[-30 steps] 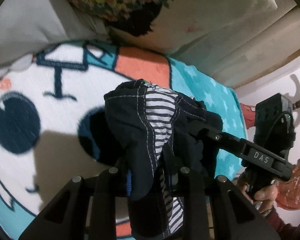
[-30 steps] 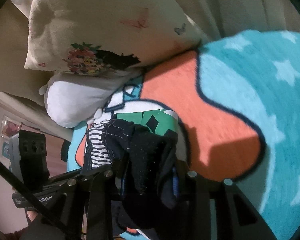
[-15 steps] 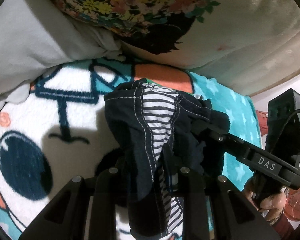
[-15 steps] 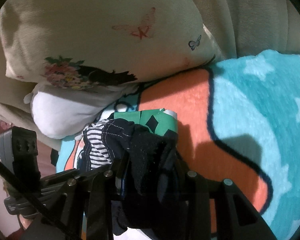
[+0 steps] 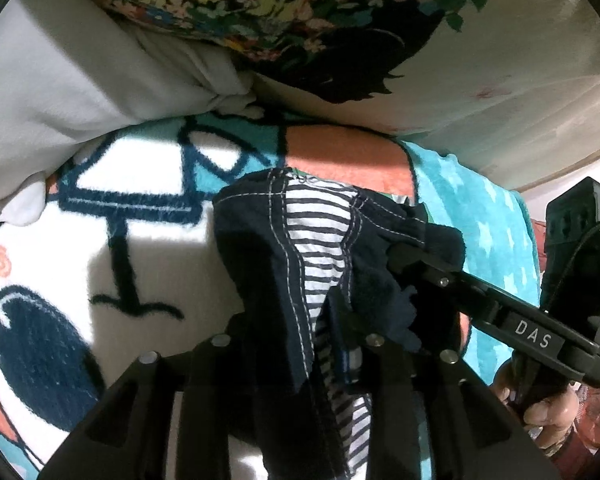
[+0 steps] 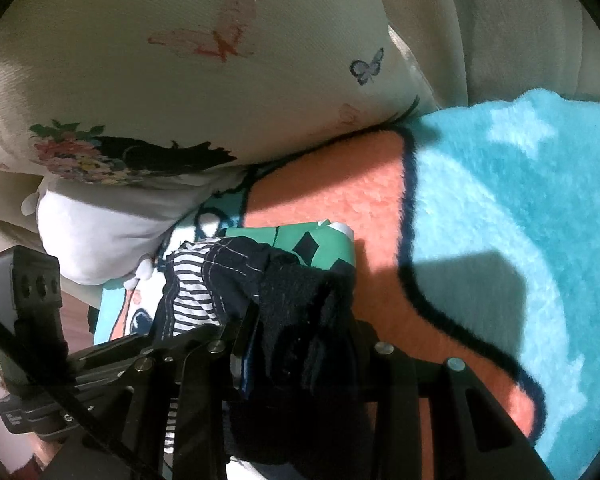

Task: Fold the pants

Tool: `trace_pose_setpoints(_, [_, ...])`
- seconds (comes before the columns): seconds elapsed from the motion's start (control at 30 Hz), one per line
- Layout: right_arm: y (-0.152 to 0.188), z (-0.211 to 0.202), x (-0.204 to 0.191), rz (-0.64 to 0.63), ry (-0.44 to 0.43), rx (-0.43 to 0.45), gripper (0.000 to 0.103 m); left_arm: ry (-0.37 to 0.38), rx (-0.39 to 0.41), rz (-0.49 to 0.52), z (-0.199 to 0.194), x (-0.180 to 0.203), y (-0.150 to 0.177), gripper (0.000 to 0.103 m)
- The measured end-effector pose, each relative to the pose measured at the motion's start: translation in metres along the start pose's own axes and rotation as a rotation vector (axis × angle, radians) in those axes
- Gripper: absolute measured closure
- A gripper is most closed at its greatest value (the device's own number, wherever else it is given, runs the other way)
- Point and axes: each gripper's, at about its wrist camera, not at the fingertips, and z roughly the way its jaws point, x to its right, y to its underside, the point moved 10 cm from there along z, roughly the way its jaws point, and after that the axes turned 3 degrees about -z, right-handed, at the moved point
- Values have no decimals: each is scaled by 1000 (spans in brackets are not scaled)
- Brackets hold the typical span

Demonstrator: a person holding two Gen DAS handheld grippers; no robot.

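Note:
The pants [image 5: 268, 248] are dark navy with white stitching and a black-and-white striped lining [image 5: 320, 240]. They hang bunched between both grippers, above a cartoon fleece blanket [image 5: 148, 264]. My left gripper [image 5: 296, 332] is shut on the pants' edge. My right gripper [image 6: 300, 340] is shut on a dark bunched part of the pants [image 6: 300, 304]. The right gripper also shows in the left wrist view [image 5: 412, 256], close beside the left one. The left gripper's body [image 6: 112, 360] shows in the right wrist view. The fingertips are hidden by cloth.
A cream floral pillow [image 5: 340, 20] and a white pillow [image 5: 80, 80] lie just beyond the pants. A green patterned cloth [image 6: 316, 244] lies on the blanket under the pants. The blanket's teal star area [image 6: 520, 200] spreads to the right.
Both grippers have carried the pants forward over the blanket towards the pillows, which now fill more of both views. The grips have not changed.

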Motion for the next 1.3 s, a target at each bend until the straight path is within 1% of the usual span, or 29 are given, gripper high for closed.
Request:
trace_pose_setpoints(0.03, [0, 2, 2, 4, 2, -2, 60, -4, 2, -9, 1, -2, -1, 66])
trace_pose_setpoints(0.07, [0, 3, 4, 10, 3, -3, 55, -2, 0, -17, 0, -4, -1, 64])
trace_pose_setpoints(0.1, [0, 4, 6, 18, 4, -2, 52, 5, -5, -29, -1, -6, 0, 63])
trace_pose_setpoints(0.13, [0, 3, 8, 28, 1, 0, 47, 18, -8, -46, -4, -8, 0, 62])
trace_pose_setpoints(0.23, [-3, -10, 7, 18, -8, 22, 45, 39, 8, -71, -21, -12, 0, 62])
trace_pose_setpoints(0.3, [-6, -24, 5, -3, 7, 53, 45, 23, 36, -71, -36, -15, -1, 62])
trace_pose_setpoints(0.33, [-8, -32, 2, -29, -4, 84, 45, 10, 51, -72, -44, -17, 0, 62])
trace_pose_setpoints(0.4, [-12, -47, 2, -26, 15, 129, 45, -3, 75, -73, -55, -17, 2, 62])
trace_pose_setpoints(0.43, [-14, -54, 1, -18, 10, 149, 45, -1, 82, -71, -59, -16, 5, 62])
trace_pose_setpoints(0.5, [-18, -64, -4, 3, -22, 177, 45, 10, 89, -59, -63, -10, 13, 62])
trace_pose_setpoints(0.57, [-18, -67, -12, 19, -82, 176, 51, 13, 81, -42, -57, -2, 23, 62])
trace_pose_setpoints(0.63, [-14, -64, -23, 43, -167, 150, 53, 15, 50, -20, -45, 5, 36, 62])
trace_pose_setpoints(0.7, [-7, -53, -28, 59, -208, 115, 54, -8, 14, -4, -28, 7, 47, 62])
trace_pose_setpoints(0.8, [0, -34, -20, 67, -156, 82, 54, -13, 8, 0, -16, 6, 53, 59])
trace_pose_setpoints(0.9, [3, -18, 1, 69, -52, 63, 54, -2, 11, -13, -15, 7, 50, 57])
trace_pose_setpoints(0.93, [3, -16, 6, 73, -36, 61, 54, 0, 11, -15, -18, 6, 51, 56])
trace_pose_setpoints(0.97, [3, -16, 8, 85, -46, 61, 54, -1, 10, -15, -20, 7, 51, 56])
trace_pose_setpoints(1.07, [2, -30, 8, 91, -43, 94, 54, -16, 16, -4, -32, 4, 53, 55])
trace_pose_setpoints(1.13, [3, -42, 8, 78, -11, 123, 53, -33, 32, -2, -42, 2, 55, 49])
trace_pose_setpoints(1.23, [12, -59, 12, 91, 29, 157, 51, -67, 71, -3, -57, -2, 59, 48])
trace_pose_setpoints(1.3, [21, -70, 14, 89, 66, 175, 48, -109, 102, 16, -66, -5, 62, 48])
